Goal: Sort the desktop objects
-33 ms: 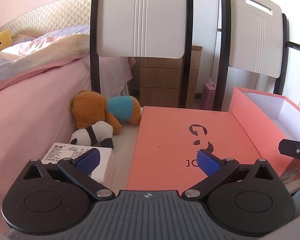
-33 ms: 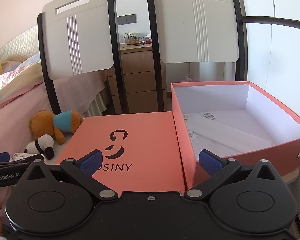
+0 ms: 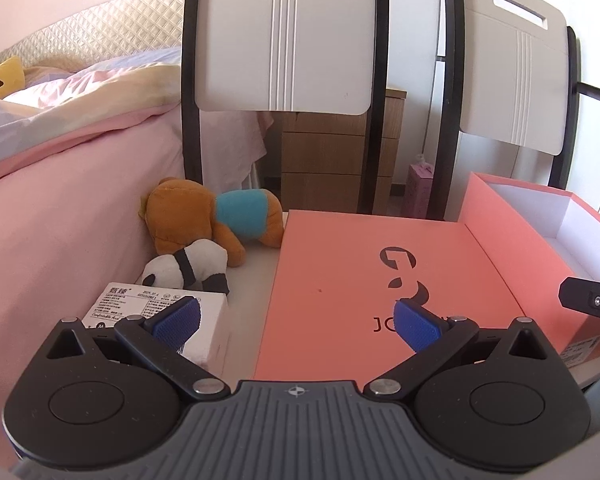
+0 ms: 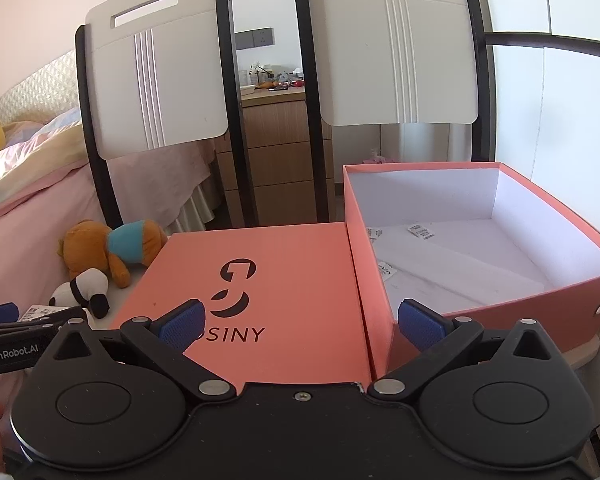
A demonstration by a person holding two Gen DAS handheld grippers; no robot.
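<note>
A brown teddy bear [image 3: 212, 216] in a blue shirt lies on the white tabletop by the bed. A small panda plush [image 3: 188, 268] rests against it, with a white labelled carton [image 3: 140, 304] just in front. To their right a salmon box lid [image 3: 360, 280] lies flat beside the open salmon box [image 3: 540, 232]. My left gripper [image 3: 298, 320] is open, its left pad over the carton and its right pad over the lid. My right gripper [image 4: 300, 322] is open and holds nothing, straddling the seam between the lid [image 4: 280, 272] and the box [image 4: 500, 320]. The bear [image 4: 100, 248] and panda [image 4: 80, 288] sit far left.
Two white chair backs [image 4: 396, 60] with black frames stand behind the table, with a wooden drawer unit [image 4: 276, 160] between them. A bed with pink bedding [image 3: 60, 200] runs along the left. Paper sheets and tags [image 4: 440, 256] lie inside the box.
</note>
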